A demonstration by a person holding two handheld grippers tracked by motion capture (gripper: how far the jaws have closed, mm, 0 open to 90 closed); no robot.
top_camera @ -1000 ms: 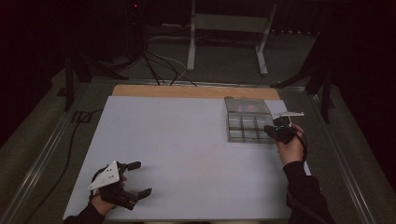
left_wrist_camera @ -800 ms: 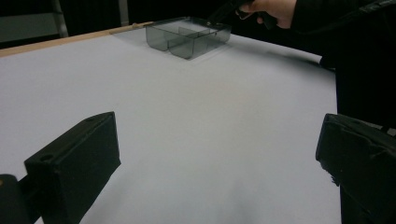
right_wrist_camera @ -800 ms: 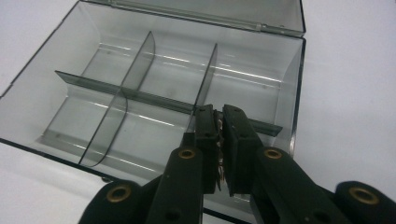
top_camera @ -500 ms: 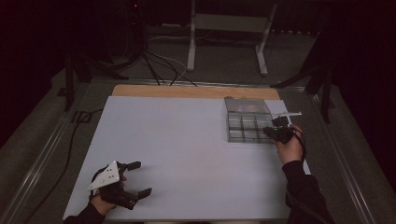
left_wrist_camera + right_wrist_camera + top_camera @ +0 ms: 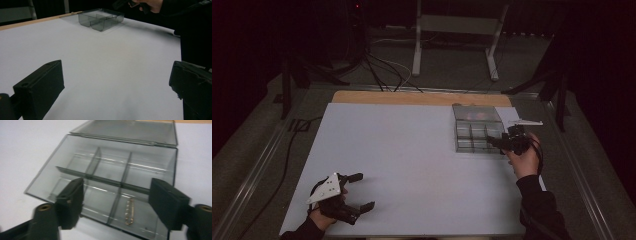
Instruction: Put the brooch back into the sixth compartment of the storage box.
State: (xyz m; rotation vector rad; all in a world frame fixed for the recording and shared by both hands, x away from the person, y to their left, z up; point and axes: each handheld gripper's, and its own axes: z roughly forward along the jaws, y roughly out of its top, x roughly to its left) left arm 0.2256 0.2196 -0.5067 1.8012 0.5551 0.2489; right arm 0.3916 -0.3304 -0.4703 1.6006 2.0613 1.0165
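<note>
Right gripper [image 5: 501, 143]: held at the near right corner of the organizer box [image 5: 477, 131], just over its edge, as seen in the high view.
Right fingers [image 5: 71, 202]: set well apart, having just been opening; nothing is pressed between them, and the box compartments are seen through the gap in the right gripper view.
Organizer box: a clear grey divided tray, placed on the white table [image 5: 412, 165] toward its far right, with its lid [image 5: 130, 130] folded open behind it.
Small chain [image 5: 129, 214]: a short gold-coloured linked piece is seen lying flat in a near compartment of the box, between the two fingers in the picture but untouched by either.
Left gripper [image 5: 362, 191]: held low over the near left part of the table, well apart from the box.
Left fingers [image 5: 41, 87]: spread wide, with bare table surface seen between them; nothing is held or touched.
Right hand [image 5: 524, 157]: wrapped around the right gripper body, with a dark sleeve [image 5: 537, 205] behind it.
</note>
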